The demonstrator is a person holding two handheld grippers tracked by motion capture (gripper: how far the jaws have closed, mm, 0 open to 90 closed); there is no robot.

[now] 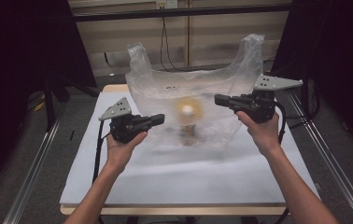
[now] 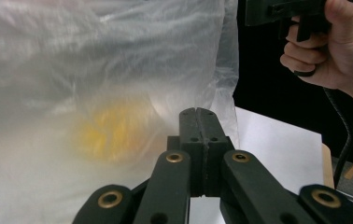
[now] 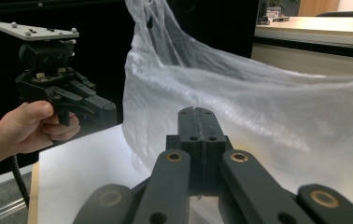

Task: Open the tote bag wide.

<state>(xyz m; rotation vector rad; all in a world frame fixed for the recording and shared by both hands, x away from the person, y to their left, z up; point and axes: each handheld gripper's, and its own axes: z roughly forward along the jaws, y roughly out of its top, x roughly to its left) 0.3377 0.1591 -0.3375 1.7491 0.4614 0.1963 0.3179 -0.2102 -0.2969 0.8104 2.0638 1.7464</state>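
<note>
The large clear crumpled plastic bag (image 1: 198, 100) stands at the 12 o'clock end of the white-topped counter (image 1: 184, 177), two handles raised; a blurred round yellow object (image 1: 187, 110) sits inside it. The left gripper (image 1: 158, 119) hovers at the bag's 9 o'clock side, jaws pressed together on nothing; the right gripper (image 1: 220, 99) hovers at its 3 o'clock side, jaws likewise together and empty.

Black grippers (image 1: 158, 120), brass-ringed pivots, grey three-cornered plates, black cables.
</note>
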